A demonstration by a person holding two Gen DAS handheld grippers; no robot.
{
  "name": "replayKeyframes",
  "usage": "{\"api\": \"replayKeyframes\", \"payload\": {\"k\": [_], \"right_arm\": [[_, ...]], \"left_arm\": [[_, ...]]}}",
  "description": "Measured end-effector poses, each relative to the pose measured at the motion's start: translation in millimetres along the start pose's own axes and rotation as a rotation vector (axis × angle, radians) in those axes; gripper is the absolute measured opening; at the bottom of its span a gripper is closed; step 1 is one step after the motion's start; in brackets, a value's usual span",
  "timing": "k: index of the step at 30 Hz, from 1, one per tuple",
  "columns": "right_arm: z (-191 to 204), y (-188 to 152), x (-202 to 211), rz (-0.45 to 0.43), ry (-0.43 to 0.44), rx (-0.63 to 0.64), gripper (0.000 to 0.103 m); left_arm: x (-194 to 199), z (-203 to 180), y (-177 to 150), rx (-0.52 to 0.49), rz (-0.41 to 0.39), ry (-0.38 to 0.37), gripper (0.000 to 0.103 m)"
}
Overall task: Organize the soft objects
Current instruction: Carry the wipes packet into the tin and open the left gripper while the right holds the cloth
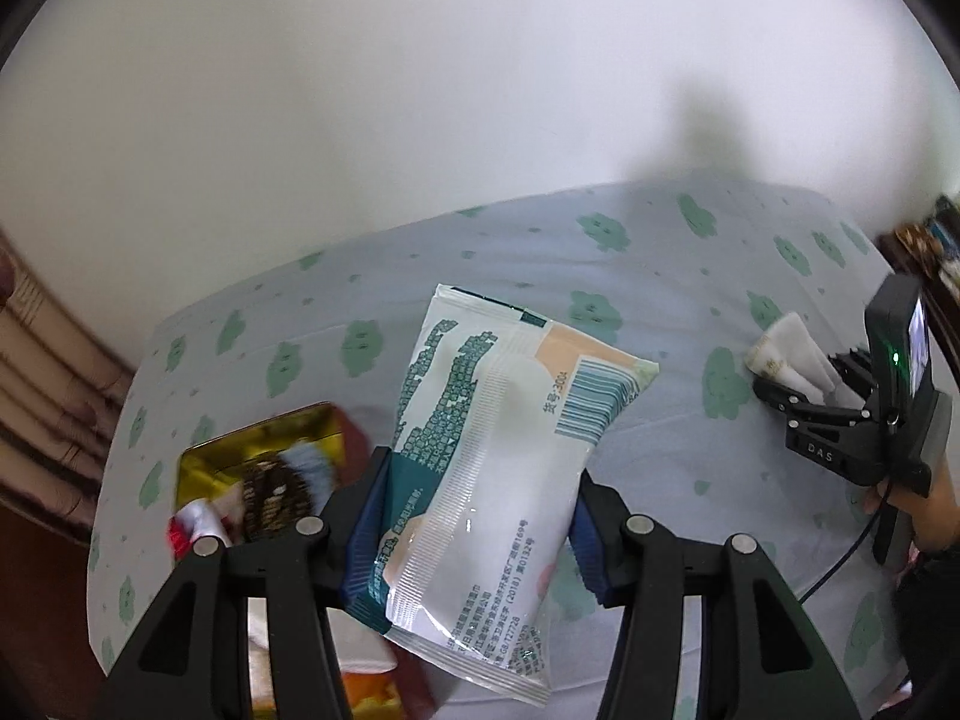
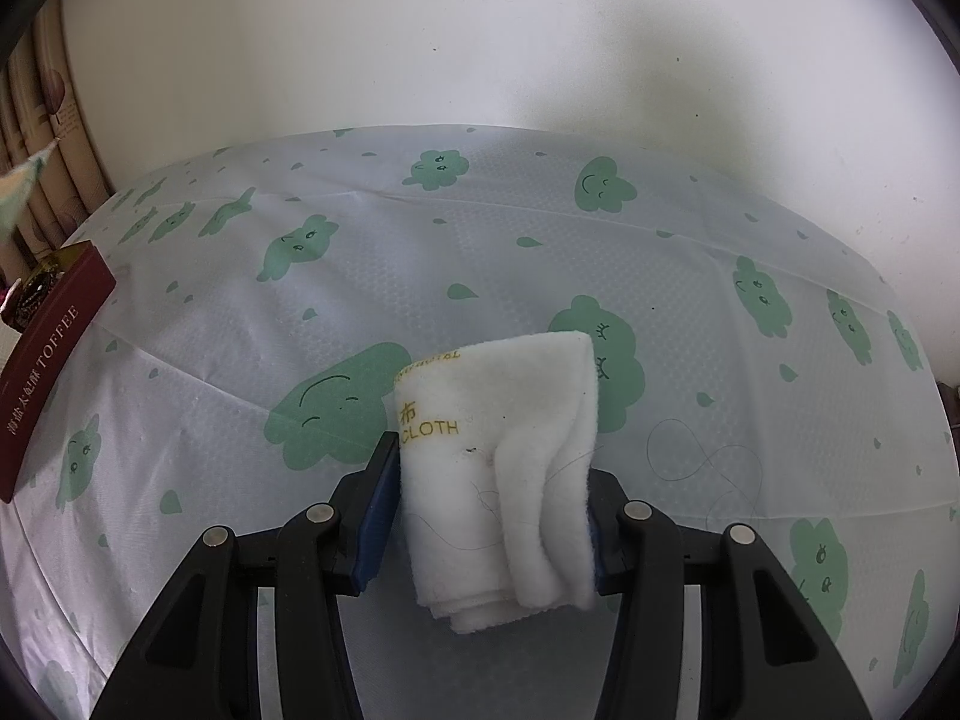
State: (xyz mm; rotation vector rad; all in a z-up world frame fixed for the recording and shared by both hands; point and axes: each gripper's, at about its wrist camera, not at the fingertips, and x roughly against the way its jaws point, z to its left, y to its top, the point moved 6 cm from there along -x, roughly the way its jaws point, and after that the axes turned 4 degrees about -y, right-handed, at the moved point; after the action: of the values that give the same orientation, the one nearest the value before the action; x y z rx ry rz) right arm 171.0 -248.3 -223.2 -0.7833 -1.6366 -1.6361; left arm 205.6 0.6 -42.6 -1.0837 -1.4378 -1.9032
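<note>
Pack: a white and teal plastic pack (image 1: 480,468) with a barcode sits in the lower centre of the left wrist view, tilted, its top corner pointing to the upper left and its bottom seam hanging below the fingers.
Left gripper: the left gripper (image 1: 474,516) is closed onto the pack, one blue pad (image 1: 366,534) pressing its left edge and the other its right edge; the jaws stand fairly wide, as wide as the pack.
Cloth: a folded white cloth (image 2: 498,480) with yellow "CLOTH" lettering fills the lower centre of the right wrist view, its folds bunched toward the right side.
Right gripper: the right gripper (image 2: 489,516) is clamped on the cloth, blue pads against both sides; the jaws stand about half open, set by the thickness of the folds. In the left wrist view it appears at the right edge (image 1: 798,387) with the cloth (image 1: 792,354) sticking out toward the upper left.
Box: a dark red box (image 2: 42,372) marked "TOFFEE" lies at the left edge of the right wrist view; in the left wrist view its gold inside (image 1: 258,450) shows at lower left, holding wrapped items, blurred.
Tablecloth: a pale tablecloth (image 2: 480,240) with green cloud faces lies under everything.
Wall: a plain white wall (image 2: 420,30) fills the upper part of both views.
Curtain: a beige curtain (image 2: 42,138) hangs at the upper left.
</note>
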Motion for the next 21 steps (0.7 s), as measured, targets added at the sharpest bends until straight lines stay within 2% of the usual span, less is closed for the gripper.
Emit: {"api": "replayKeyframes", "payload": {"k": [12,18,21], "right_arm": [[-1,0,0,0.000,0.000,0.000,0.047],[-1,-1,0,0.000,-0.001,0.001,0.047],[-1,-2,0,0.000,-0.003,0.003,0.047]], "left_arm": [[43,112,-12,0.173,-0.016,0.141,0.054],[31,160,-41,0.260,0.035,0.193,0.054],[15,172,-58,0.312,0.070,0.174,0.054]]}}
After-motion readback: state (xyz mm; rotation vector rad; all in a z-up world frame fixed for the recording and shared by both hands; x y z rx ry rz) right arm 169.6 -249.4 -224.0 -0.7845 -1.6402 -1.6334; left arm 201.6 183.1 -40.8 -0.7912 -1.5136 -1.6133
